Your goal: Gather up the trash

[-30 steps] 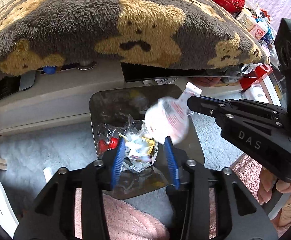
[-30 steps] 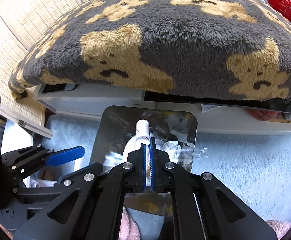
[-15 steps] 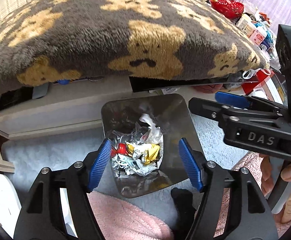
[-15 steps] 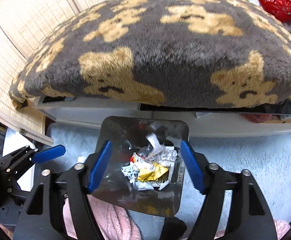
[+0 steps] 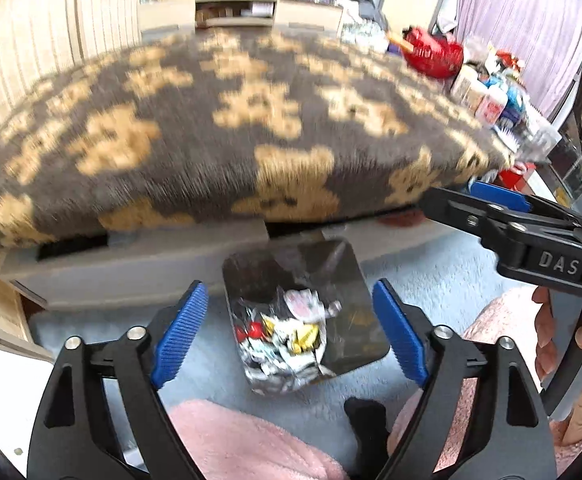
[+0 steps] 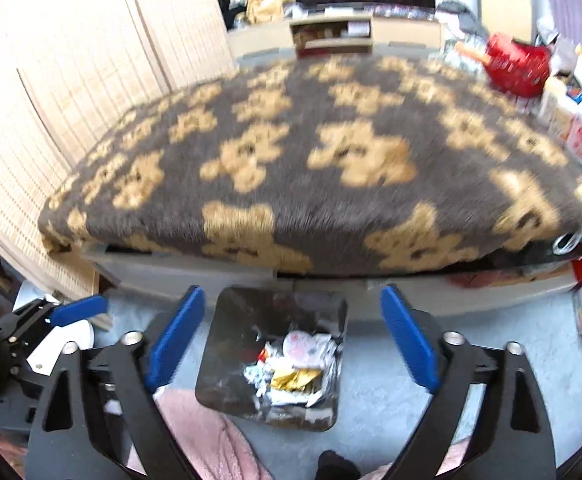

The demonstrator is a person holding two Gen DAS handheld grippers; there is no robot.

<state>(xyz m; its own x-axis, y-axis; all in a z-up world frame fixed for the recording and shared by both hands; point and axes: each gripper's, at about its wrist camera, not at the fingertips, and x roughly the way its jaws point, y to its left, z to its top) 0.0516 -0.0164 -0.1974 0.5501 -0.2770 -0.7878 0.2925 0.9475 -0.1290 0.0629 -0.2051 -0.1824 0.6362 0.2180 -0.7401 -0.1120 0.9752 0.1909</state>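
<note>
Left wrist view: left tongs spread wide and opening further, nothing between the blue pads, no contact with anything. Directly below the gap, a dark shiny bin standing on pale blue carpet, holding the trash: crumpled clear, white, gold and red wrappers heaped toward the bin's near left side. Just beyond the bin, a grey low counter edge, covered by a grey blanket with tan bears. Right of the bin, right tongs seen side-on, held by a hand. Near side of the bin, pink fleece. Right wrist view: right tongs likewise wide and opening, empty, hanging above the same bin, trash lying inside toward its near right. Left of the bin, the left tongs' blue pad visible. Beyond the blanket, far right of the bin, a red basket among blurred bottles and boxes.
</note>
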